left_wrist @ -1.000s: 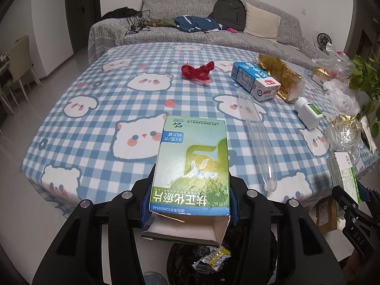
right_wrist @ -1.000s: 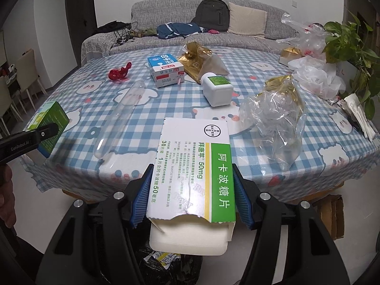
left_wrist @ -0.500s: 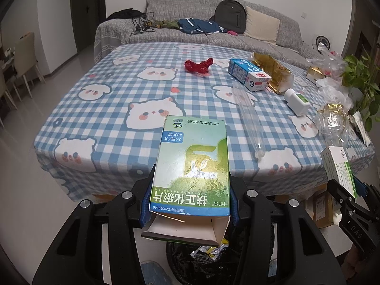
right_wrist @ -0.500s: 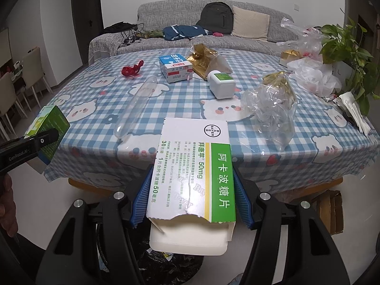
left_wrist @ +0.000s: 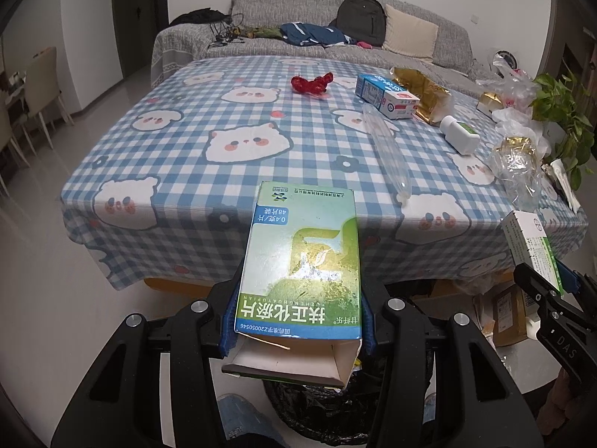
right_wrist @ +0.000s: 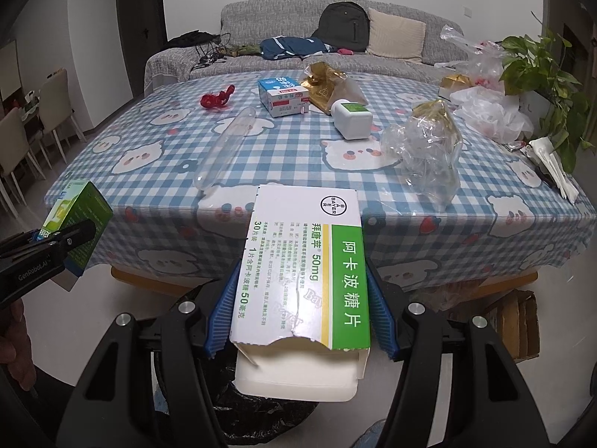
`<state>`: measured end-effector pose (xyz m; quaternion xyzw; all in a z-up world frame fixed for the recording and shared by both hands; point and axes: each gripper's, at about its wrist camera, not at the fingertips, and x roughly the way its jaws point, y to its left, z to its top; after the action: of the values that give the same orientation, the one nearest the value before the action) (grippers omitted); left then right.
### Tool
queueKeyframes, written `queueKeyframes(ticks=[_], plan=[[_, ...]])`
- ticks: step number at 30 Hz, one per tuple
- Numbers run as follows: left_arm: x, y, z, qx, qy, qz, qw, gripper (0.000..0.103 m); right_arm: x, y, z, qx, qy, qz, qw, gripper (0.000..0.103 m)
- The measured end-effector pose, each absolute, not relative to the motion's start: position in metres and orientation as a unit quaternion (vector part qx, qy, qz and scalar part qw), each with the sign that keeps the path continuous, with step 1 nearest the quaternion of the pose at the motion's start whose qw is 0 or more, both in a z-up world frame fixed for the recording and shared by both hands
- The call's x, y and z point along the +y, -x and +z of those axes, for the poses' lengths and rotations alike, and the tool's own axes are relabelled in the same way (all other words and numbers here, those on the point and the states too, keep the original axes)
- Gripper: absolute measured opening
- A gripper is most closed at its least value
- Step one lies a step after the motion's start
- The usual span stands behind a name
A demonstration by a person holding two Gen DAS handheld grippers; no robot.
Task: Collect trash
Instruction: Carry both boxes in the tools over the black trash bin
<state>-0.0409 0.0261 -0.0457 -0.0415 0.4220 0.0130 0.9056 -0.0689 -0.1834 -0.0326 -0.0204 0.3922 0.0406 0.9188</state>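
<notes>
My left gripper (left_wrist: 298, 310) is shut on a green medicine box (left_wrist: 302, 261) and holds it in front of the table, above a black trash bag (left_wrist: 335, 410). My right gripper (right_wrist: 298, 313) is shut on a white and green medicine box (right_wrist: 302, 268), also off the table and above the black bag (right_wrist: 253, 414). Each gripper shows in the other's view: the right one (left_wrist: 548, 291) at the right edge, the left one (right_wrist: 63, 239) at the left edge.
On the blue checked tablecloth (left_wrist: 186, 156) lie a red wrapper (left_wrist: 311, 83), a blue and white box (left_wrist: 386, 96), a clear plastic tube (left_wrist: 386, 145), a white bottle (left_wrist: 459, 134), gold and clear wrappers (right_wrist: 429, 149) and plastic bags (right_wrist: 488, 112). A cardboard box (right_wrist: 518, 321) stands under the table.
Both grippers have pulled back from the table with their boxes still held. The table edge is now farther off and the trash bag lies below them.
</notes>
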Motion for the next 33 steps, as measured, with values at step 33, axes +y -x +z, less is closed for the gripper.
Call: queueKeyframes(ticks=[33], plan=[[0.048,0.1,-0.138,0.464,0.069,0.029,0.883,0.048,-0.134,0.094,-0.114,0.446,0.034,0.076,0.891,0.059]])
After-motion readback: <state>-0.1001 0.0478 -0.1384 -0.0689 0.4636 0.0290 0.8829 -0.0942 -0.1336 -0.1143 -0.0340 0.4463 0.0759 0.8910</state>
